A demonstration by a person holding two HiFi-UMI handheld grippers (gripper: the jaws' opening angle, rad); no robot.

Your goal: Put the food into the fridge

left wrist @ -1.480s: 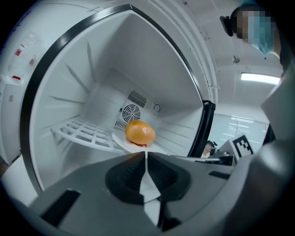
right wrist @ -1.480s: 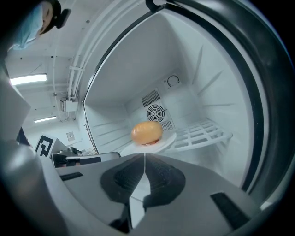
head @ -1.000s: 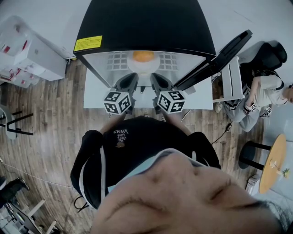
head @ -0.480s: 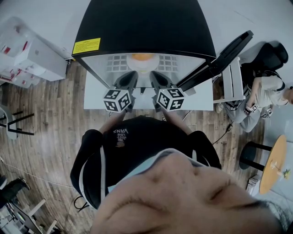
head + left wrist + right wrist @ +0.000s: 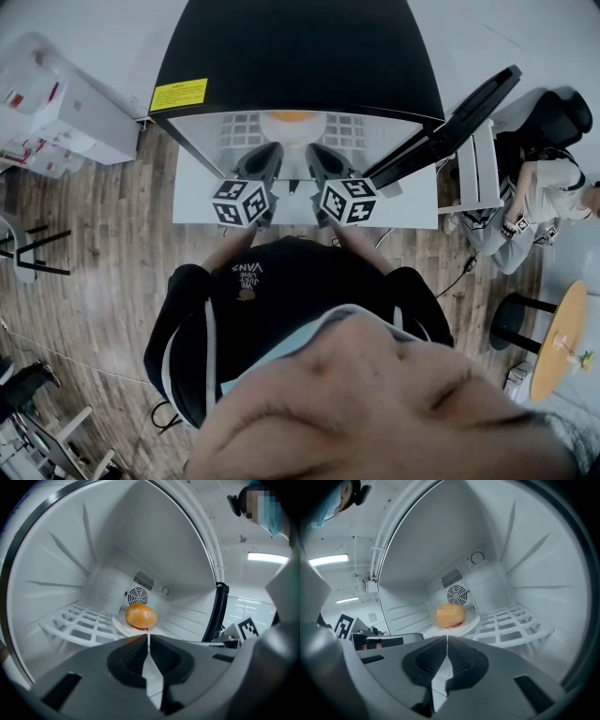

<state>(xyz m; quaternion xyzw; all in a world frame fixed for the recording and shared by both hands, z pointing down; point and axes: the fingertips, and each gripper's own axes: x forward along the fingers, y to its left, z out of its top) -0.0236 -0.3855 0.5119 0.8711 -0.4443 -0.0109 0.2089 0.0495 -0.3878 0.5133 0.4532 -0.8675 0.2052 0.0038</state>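
Left tool (image 5: 148, 637), one of two: jaws together, empty. Centre: one orange bun (image 5: 140, 616) on one white plate (image 5: 121, 622), atop one wire shelf (image 5: 79, 620) inside the open fridge (image 5: 295, 56). Right tool (image 5: 446, 639): jaws together, empty.

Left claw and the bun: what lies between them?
Only the near part of the white plate, bearing the bun; the left gripper view shows it.

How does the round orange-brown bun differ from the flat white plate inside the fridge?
The round orange-brown bun is a thick dome; the flat white plate is thin and pale. The bun lies on top; the plate lies beneath it, on the white grid shelf. Both are deep inside the open fridge.
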